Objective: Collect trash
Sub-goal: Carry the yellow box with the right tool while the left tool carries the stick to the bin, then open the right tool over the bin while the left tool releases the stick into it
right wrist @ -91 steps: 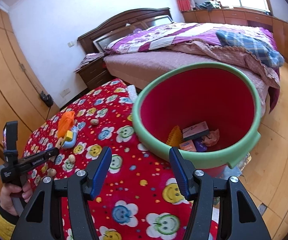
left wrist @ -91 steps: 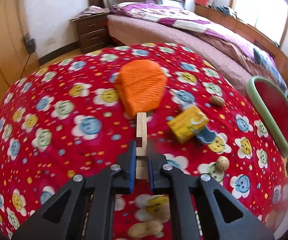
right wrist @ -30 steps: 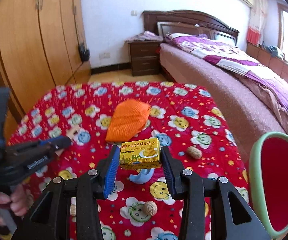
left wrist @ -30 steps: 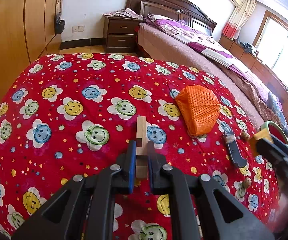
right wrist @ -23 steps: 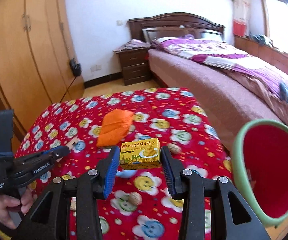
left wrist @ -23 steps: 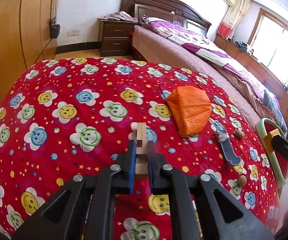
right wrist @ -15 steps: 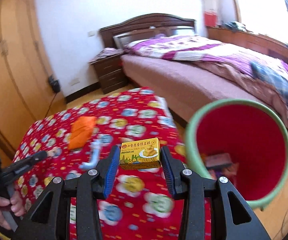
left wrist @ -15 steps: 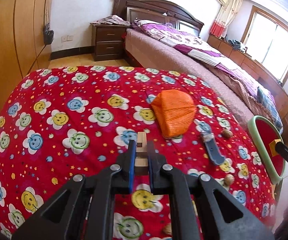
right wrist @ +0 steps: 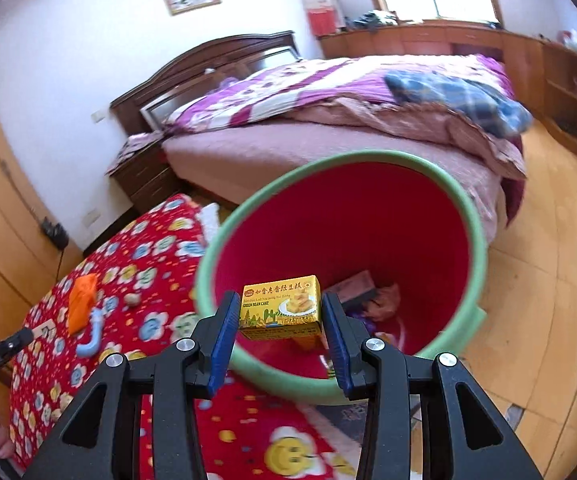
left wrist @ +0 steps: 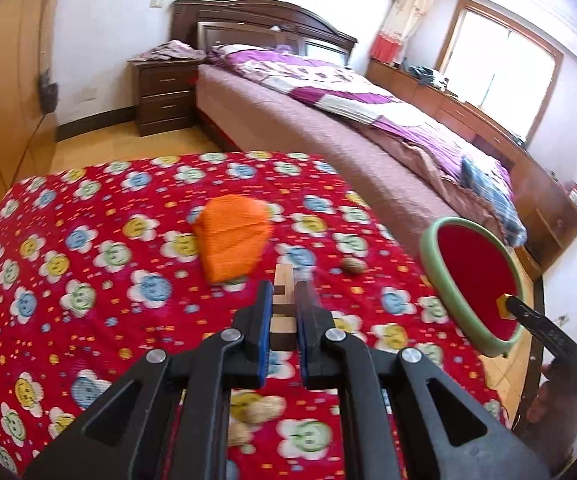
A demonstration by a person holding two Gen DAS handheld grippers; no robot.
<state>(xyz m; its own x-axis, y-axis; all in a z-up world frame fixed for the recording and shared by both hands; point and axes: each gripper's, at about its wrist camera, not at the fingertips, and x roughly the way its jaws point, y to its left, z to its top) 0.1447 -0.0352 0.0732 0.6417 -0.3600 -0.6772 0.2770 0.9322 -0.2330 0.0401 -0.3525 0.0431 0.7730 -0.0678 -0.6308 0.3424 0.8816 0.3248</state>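
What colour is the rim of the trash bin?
Light green, around a red inside; the bin rim shows best in the right wrist view.

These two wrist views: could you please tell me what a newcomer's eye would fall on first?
First, the yellow green bean cake box clamped in the right claw, poised at the mouth of the red bin with its green rim. Then the loud red smiley-flower tablecloth, bearing an orange mesh bag, where the left claw pinches a wooden block.

Two grippers are counted, left gripper point(left wrist: 281, 308) and right gripper point(right wrist: 276, 320). One wooden block point(left wrist: 282, 300), one yellow box point(right wrist: 280, 306), one orange net bag point(left wrist: 232, 236), one blue hook point(right wrist: 91, 332) and one green-rimmed bin point(right wrist: 473, 240) are seen. Walnuts: one far point(left wrist: 353, 265), several blurred near.
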